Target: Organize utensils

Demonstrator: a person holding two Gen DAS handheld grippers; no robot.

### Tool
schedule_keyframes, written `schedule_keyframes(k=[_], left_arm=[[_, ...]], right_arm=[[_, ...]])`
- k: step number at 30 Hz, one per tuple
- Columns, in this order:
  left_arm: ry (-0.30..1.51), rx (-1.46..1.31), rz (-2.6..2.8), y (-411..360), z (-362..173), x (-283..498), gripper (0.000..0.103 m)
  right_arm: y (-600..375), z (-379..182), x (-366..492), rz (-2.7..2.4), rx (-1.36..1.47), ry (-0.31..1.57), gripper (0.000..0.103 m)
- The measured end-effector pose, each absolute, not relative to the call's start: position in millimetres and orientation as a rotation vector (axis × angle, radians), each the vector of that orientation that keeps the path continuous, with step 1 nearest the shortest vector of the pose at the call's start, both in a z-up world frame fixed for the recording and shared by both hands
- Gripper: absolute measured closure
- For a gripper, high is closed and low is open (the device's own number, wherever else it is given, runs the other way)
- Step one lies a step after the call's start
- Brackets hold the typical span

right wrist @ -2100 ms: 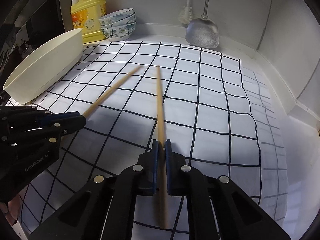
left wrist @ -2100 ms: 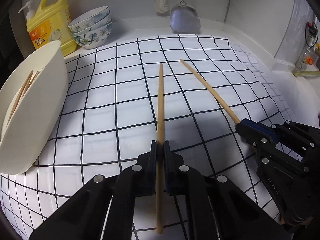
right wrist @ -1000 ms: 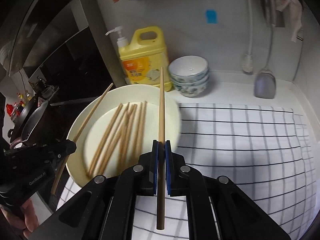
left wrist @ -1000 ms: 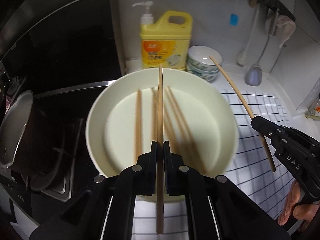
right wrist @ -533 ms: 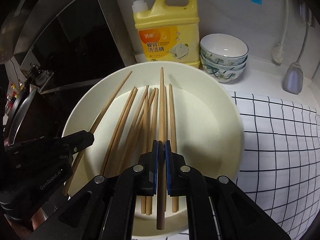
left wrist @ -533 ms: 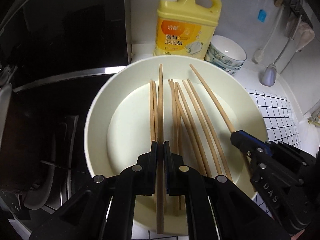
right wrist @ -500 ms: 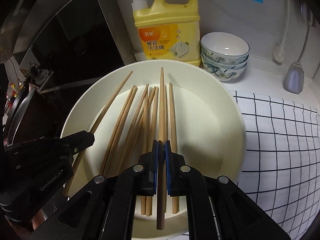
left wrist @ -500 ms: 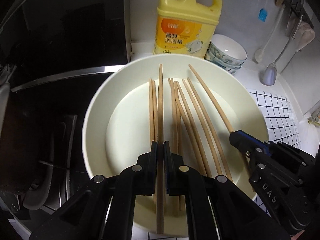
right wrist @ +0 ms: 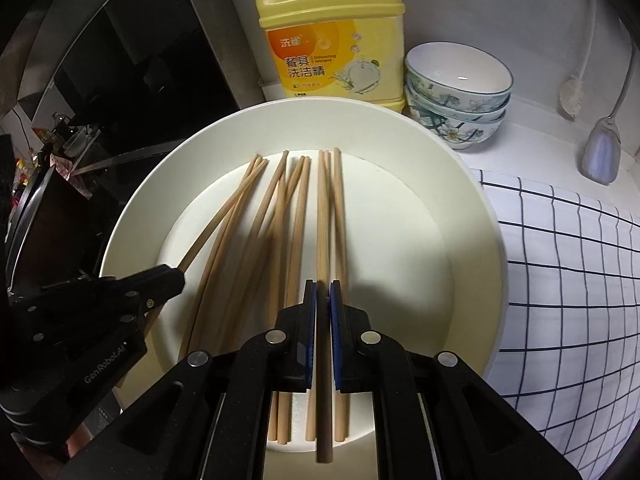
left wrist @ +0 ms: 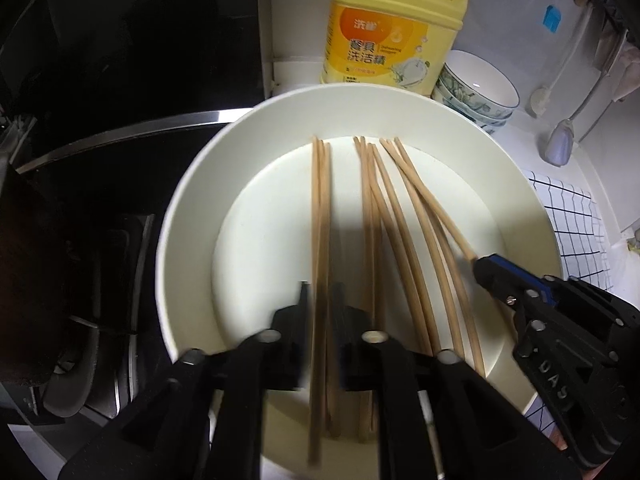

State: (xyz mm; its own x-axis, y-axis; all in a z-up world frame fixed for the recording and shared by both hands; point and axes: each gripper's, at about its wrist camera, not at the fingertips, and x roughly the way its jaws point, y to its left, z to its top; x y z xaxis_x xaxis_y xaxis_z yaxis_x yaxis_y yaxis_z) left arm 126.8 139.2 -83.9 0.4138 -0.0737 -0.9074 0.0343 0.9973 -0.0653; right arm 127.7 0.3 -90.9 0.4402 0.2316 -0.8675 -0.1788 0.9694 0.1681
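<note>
Light, stiff, slippery wooden chopsticks (left wrist: 320, 240) over the cream bowl (left wrist: 192, 208): left hand-held gripper (left wrist: 320, 300) just parting around one, right hand-held gripper (right wrist: 323, 300) barely loosening, stick between; grip mid-shaft

1. Left gripper (left wrist: 320, 300) fingers motion-blurred, lower centre of left wrist view; pad contact with the chopstick (left wrist: 317, 320) between them unclear
2. Detergent bottle (left wrist: 394, 28) top cut by upper edge
3. Dark stove area (right wrist: 80, 92), upper left of right wrist view: contents unreadable
</note>
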Motion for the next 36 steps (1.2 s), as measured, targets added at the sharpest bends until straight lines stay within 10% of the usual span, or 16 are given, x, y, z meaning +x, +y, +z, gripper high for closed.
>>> schedule_keyframes(k=[1, 2, 16, 36], left_arm=[[1.134, -0.041, -0.053, 141, -81, 125, 0.032], [1.118, -0.047, -0.033, 145, -76, 122, 0.022], [1.100, -0.046, 0.046, 159, -46, 105, 0.013], [1.025, -0.015, 0.032, 141, -3, 81, 0.008]], right_arm=[[-1, -88, 127, 0.252, 0.048, 1.076, 0.090], [-2, -84, 125, 0.245, 0.039, 1.064, 0.089], [-20, -60, 101, 0.224, 0.049, 1.046, 0.052], [-29, -24, 77, 0.192, 0.033, 1.031, 0.037]])
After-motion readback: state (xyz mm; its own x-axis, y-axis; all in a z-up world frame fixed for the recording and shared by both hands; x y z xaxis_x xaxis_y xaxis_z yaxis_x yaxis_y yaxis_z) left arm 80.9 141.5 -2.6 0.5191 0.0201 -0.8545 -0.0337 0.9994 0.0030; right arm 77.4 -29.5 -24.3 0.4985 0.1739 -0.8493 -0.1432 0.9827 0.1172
